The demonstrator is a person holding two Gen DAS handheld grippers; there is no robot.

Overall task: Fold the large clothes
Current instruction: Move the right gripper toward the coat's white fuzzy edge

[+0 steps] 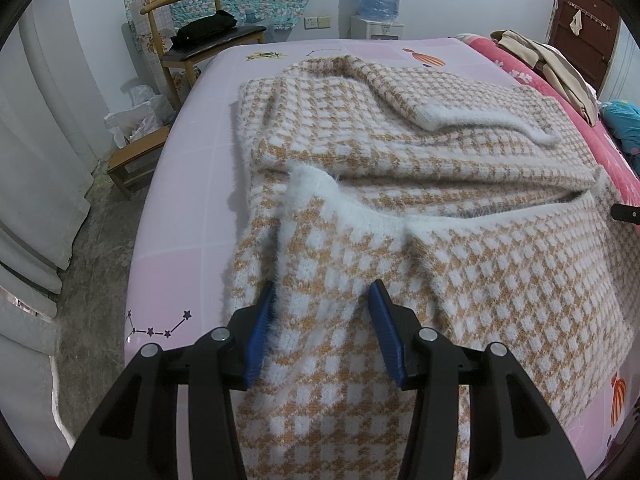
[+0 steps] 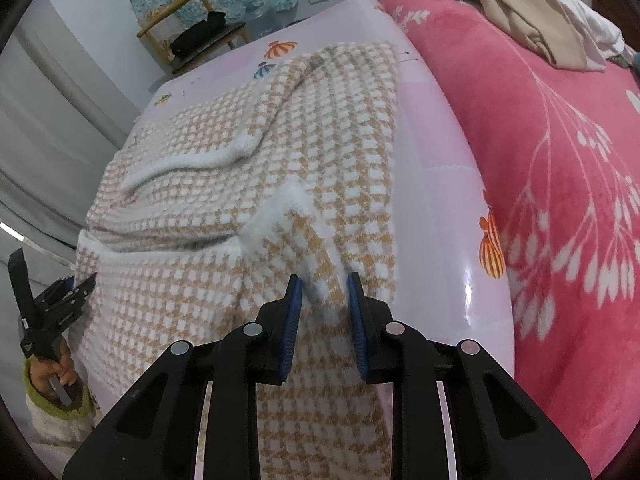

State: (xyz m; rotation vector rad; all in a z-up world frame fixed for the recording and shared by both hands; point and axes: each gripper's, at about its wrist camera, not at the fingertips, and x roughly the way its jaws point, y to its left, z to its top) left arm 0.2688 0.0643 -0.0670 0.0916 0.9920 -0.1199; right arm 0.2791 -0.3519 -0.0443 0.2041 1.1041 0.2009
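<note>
A tan-and-white houndstooth knit sweater (image 1: 400,160) with fuzzy white trim lies on the pink bed sheet (image 1: 192,160). One sleeve is folded across its far part. Its near part is doubled up over the body. My left gripper (image 1: 322,292) is open, its blue pads either side of the sweater's near left edge. My right gripper (image 2: 323,280) is open around a raised fold at the sweater's (image 2: 240,152) near right corner. The left gripper also shows in the right wrist view (image 2: 60,292), held in a hand.
A pink floral blanket (image 2: 560,160) covers the bed's right side, with beige clothes (image 2: 520,4) on it. A wooden chair (image 1: 200,36) with a black bag, a low stool (image 1: 136,156) and a water dispenser (image 1: 378,8) stand beyond the bed. Curtains (image 1: 36,160) hang at left.
</note>
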